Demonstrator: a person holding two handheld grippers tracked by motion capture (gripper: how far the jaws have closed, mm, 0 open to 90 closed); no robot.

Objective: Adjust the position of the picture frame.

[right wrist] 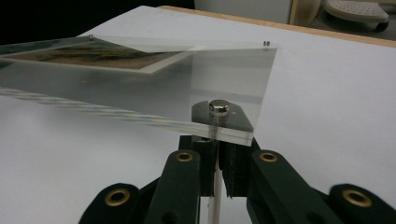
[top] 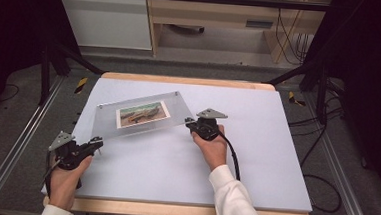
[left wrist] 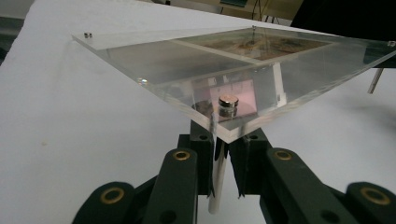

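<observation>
Above a white table mat (top: 175, 161), held off the surface: clear acrylic picture frame (top: 138, 115) with a landscape photo (top: 143, 113) sandwiched inside. Left gripper (top: 95, 144) clenched on the thin metal leg (left wrist: 217, 182) under 1 near corner, right gripper (top: 191, 123) clenched on the leg (right wrist: 216, 193) under the other. Round silver caps (left wrist: 228, 101) topping the corners. Beyond, grey floor (top: 201, 68) and pale wooden furniture (top: 214, 14).

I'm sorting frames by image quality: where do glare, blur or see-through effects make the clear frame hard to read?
High view: the clear frame is sharp, its photo legible, and the room beyond the table dark. Left gripper view: the plate reflects light, washing out the photo; the near jaws are soft. Right gripper view: the frame's edge shows coloured fringes, and the metal stud glints.
</observation>
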